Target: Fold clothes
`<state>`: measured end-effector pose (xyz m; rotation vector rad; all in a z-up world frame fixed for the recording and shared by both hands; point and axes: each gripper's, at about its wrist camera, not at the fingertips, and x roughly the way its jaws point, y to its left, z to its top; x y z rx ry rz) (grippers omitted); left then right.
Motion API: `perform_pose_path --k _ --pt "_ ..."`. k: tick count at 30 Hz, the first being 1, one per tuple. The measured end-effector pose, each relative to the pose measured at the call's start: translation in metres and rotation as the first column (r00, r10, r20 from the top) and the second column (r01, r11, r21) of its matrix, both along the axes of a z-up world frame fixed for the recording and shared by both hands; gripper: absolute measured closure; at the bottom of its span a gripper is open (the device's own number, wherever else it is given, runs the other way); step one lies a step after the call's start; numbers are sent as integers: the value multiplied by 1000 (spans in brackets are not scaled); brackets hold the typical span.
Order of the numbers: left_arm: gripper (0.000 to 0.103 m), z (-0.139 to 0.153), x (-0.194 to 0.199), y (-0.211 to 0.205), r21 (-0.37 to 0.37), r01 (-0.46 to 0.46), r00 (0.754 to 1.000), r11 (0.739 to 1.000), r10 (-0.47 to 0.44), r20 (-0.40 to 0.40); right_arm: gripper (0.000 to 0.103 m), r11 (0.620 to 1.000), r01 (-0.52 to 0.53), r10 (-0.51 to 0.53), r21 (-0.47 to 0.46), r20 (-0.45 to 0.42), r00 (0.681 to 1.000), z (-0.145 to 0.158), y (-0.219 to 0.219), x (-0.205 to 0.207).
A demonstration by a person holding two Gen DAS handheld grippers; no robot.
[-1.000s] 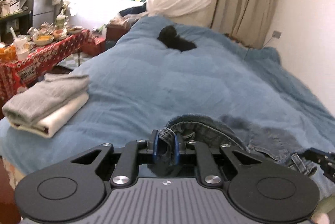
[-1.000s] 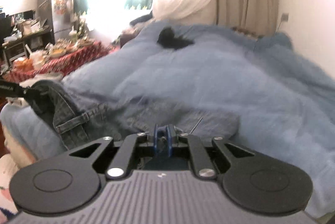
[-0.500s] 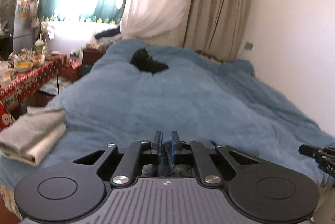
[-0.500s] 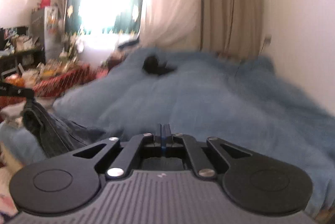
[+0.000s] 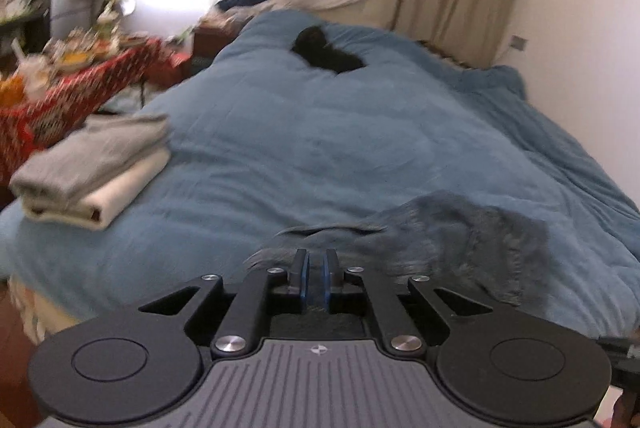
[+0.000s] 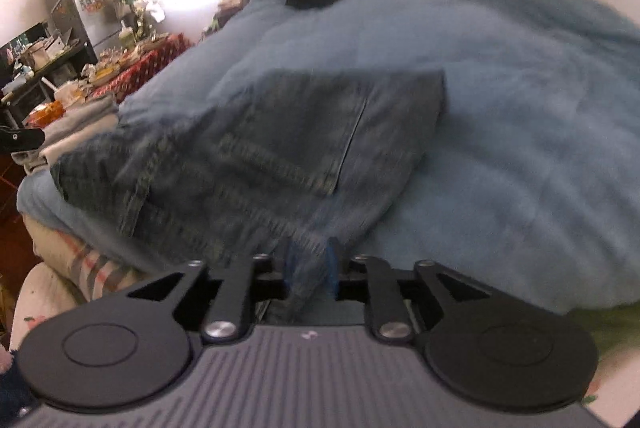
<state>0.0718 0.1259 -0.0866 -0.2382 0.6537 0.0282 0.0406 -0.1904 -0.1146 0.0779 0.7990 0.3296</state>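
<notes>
Dark blue jeans (image 6: 300,132) lie flat on the blue blanket (image 6: 520,108), spread near the bed's front edge. My right gripper (image 6: 311,264) is at their near hem. Its jaws are opening, and a strip of denim still runs between the pads without being pinched. In the left wrist view the jeans (image 5: 460,240) lie ahead and to the right. My left gripper (image 5: 316,268) sits at their near edge, its jaws almost together and just starting to open, with denim in the narrow gap.
A folded grey and cream stack (image 5: 92,164) rests on the bed's left side. A black garment (image 5: 324,52) lies far back on the blanket. A table with a red cloth (image 5: 72,84) and dishes stands left of the bed. Wall and curtains run along the right.
Both grippers lifted half a second ago and have come back down to the bed. The jeans now lie flatter on the blanket. The right jaws have parted.
</notes>
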Motion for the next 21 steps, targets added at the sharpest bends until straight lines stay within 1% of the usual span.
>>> perform_pose_path --k 1,4,6,7,8,9,10,11,13,15,18,20,21 --pt "98 -5 1 4 -1 -10 1000 1000 10 -11 82 1000 -4 4 -4 -13 1000 -8 11 9" --pt "97 -18 4 13 8 -24 999 1000 24 -40 82 1000 -8 7 -13 -49 999 -24 18 10" --pt "87 -29 4 17 2 -29 998 1000 29 -64 77 1000 -10 10 -7 -77 997 -34 18 12" --pt "85 -35 4 19 -1 -31 997 1000 31 -75 73 1000 -9 9 -2 -89 996 -37 18 13" --pt "76 -40 5 21 -4 -34 996 999 33 -87 71 1000 -7 8 5 -101 995 -41 19 15" --pt "69 -45 5 23 -6 -37 994 999 36 -99 71 1000 -6 8 16 -115 993 -44 18 16" --pt "59 -49 5 23 3 -49 993 999 49 -112 68 1000 -6 9 25 -124 992 -47 19 17" --pt "56 -53 6 25 -2 -53 991 999 53 -119 62 1000 -8 12 31 -130 991 -49 20 19" --pt "55 -59 9 29 -17 -57 990 998 54 -131 54 999 -10 16 42 -143 990 -53 23 22" --pt "51 -62 12 35 -34 -60 990 998 55 -128 50 999 -10 17 47 -148 989 -55 25 24" --pt "50 -63 18 41 -74 -40 993 996 31 -113 45 998 -8 16 55 -148 989 -56 28 27" --pt "50 -61 20 41 -88 -15 996 996 7 -93 41 998 -11 19 58 -144 989 -55 27 25" --pt "50 -60 22 40 -81 6 997 997 -12 -81 39 998 -15 23 63 -142 990 -54 28 25"
